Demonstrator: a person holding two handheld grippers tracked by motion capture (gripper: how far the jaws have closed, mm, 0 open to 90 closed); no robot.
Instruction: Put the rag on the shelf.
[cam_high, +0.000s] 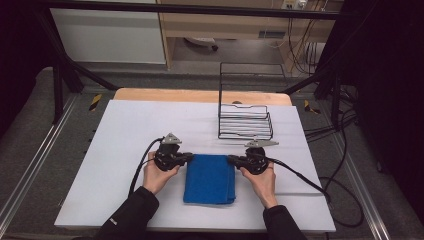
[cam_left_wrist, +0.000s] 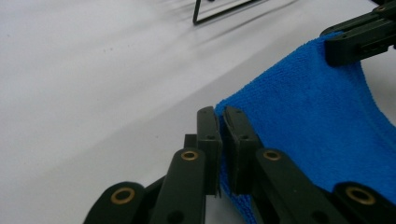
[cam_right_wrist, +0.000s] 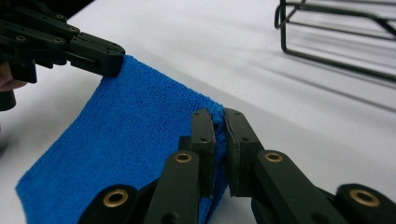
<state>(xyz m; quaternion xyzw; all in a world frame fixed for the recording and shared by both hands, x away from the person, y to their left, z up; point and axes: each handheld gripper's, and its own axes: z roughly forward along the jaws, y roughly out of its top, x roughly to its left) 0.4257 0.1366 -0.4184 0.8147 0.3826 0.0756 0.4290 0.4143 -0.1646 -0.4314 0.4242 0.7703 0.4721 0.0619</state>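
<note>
A folded blue towel (cam_high: 210, 179) lies on the white table near its front middle. My left gripper (cam_high: 190, 157) is shut on the towel's far left corner, and my right gripper (cam_high: 230, 159) is shut on its far right corner. In the left gripper view the jaws of the left gripper (cam_left_wrist: 220, 116) pinch the blue towel (cam_left_wrist: 313, 126), with the other gripper's jaws (cam_left_wrist: 359, 39) clamped on the far corner. The right gripper view mirrors this: the right gripper (cam_right_wrist: 218, 119) pinches the towel (cam_right_wrist: 135, 130), and the left gripper's jaws (cam_right_wrist: 100, 58) hold the opposite corner.
A black wire rack (cam_high: 245, 112) stands upright behind the towel at the table's back right, close to my right gripper. The white table surface (cam_high: 125, 130) spreads out to the left. Cables (cam_high: 300, 177) trail from both grippers toward the front edge.
</note>
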